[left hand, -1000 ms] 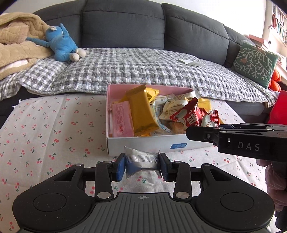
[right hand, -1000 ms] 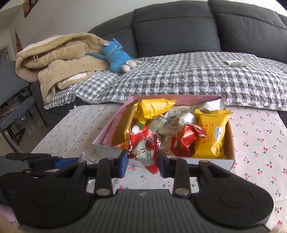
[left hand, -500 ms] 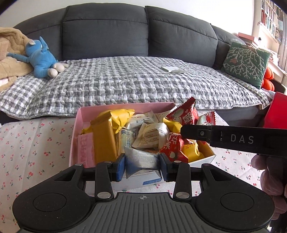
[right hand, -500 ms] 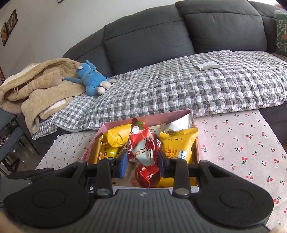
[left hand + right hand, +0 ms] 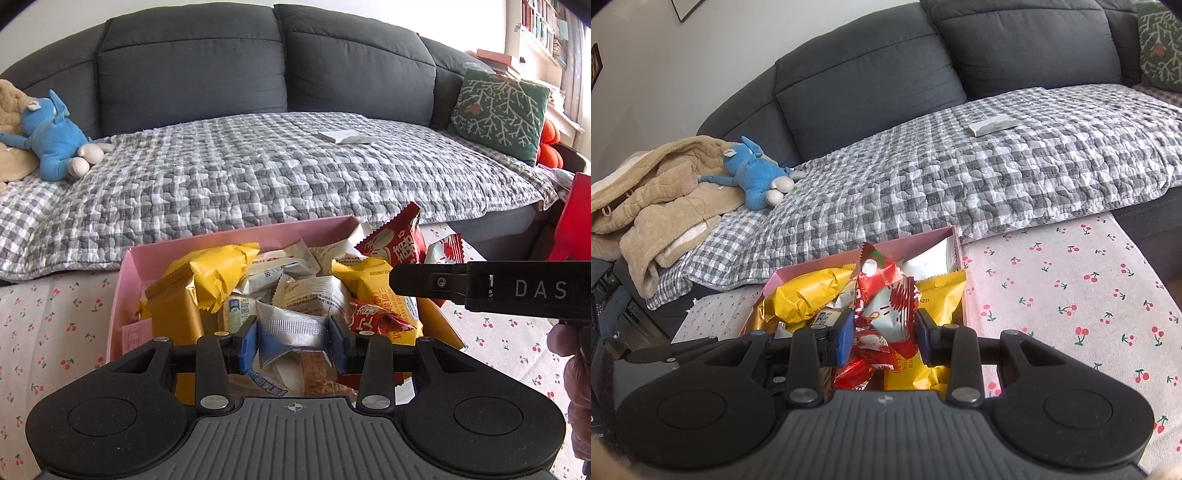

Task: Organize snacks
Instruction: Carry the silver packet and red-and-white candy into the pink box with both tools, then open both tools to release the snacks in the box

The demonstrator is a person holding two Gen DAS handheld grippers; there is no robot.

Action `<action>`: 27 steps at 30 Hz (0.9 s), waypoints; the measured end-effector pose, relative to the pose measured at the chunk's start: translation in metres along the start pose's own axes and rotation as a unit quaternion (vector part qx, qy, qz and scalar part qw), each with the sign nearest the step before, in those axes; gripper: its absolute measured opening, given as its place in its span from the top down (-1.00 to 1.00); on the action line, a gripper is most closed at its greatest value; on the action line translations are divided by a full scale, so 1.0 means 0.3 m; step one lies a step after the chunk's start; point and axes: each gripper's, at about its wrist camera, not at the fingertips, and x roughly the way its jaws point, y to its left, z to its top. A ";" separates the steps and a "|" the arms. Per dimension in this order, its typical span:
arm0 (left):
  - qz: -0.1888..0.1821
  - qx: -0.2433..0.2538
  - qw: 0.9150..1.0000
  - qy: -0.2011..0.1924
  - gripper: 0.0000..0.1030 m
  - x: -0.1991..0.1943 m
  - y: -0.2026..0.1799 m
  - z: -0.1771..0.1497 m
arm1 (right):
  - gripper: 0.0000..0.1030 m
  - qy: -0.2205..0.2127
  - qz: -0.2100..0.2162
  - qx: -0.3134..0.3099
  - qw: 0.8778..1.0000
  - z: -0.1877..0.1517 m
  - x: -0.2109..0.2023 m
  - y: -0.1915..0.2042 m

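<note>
A pink-lined box [image 5: 236, 240] full of snack packets stands on the cherry-print tablecloth; it also shows in the right wrist view [image 5: 923, 240]. My left gripper [image 5: 293, 338] is shut on a silver-blue snack packet [image 5: 291, 328] and holds it over the box's near side. My right gripper [image 5: 884, 332] is shut on a red-and-white snack packet [image 5: 886, 302] above the box; its fingers also reach in from the right in the left wrist view [image 5: 424, 280]. Yellow packets [image 5: 207, 284] and white packets lie piled inside.
A grey sofa with a checked quilt [image 5: 277, 166] stands right behind the table. On it lie a blue plush toy [image 5: 51, 140], a white flat box [image 5: 347, 136] and a green cushion [image 5: 498, 110]. A beige blanket [image 5: 653, 199] lies at the left. A red object [image 5: 576, 218] stands at the right.
Both grippers have moved forward with their packets, from in front of the box to above its contents. Both stay shut.
</note>
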 end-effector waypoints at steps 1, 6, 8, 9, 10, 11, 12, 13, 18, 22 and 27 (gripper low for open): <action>-0.001 -0.002 1.000 0.002 0.26 0.012 0.003 0.001 | 0.38 -0.001 -0.001 0.001 1.000 0.004 0.002 -0.004; -0.007 -0.007 1.000 0.011 0.22 0.042 0.020 -0.003 | 0.38 -0.007 -0.003 0.014 1.000 0.032 0.034 -0.017; -0.008 -0.007 1.000 0.013 0.19 0.046 0.025 -0.007 | 0.38 -0.007 -0.002 0.016 1.000 0.038 0.049 -0.017; -0.009 -0.006 1.000 0.012 0.19 0.047 0.028 -0.007 | 0.38 -0.007 -0.001 0.016 1.000 0.043 0.061 -0.016; -0.011 -0.005 1.000 0.012 0.18 0.047 0.028 -0.008 | 0.38 -0.006 0.000 0.017 1.000 0.046 0.073 -0.014; -0.013 -0.003 1.000 0.013 0.15 0.046 0.028 -0.008 | 0.38 -0.005 0.000 0.016 1.000 0.047 0.082 -0.011; -0.014 -0.002 1.000 0.011 0.12 0.044 0.029 -0.009 | 0.38 -0.003 0.000 0.015 1.000 0.048 0.092 -0.007; -0.014 -0.001 1.000 0.010 0.07 0.041 0.028 -0.009 | 0.38 -0.002 -0.001 0.013 1.000 0.050 0.104 -0.002; -0.018 -0.002 1.000 0.000 -0.24 0.024 0.026 -0.008 | 0.37 0.004 -0.002 0.004 1.000 0.061 0.144 0.018; -0.018 0.004 1.000 -0.006 -0.41 0.010 0.027 -0.006 | 0.33 0.004 -0.006 -0.005 1.000 0.066 0.158 0.034; -0.016 -0.001 1.000 -0.008 -0.52 -0.004 0.040 -0.006 | -0.37 -0.005 -0.015 0.001 1.000 0.066 0.134 0.045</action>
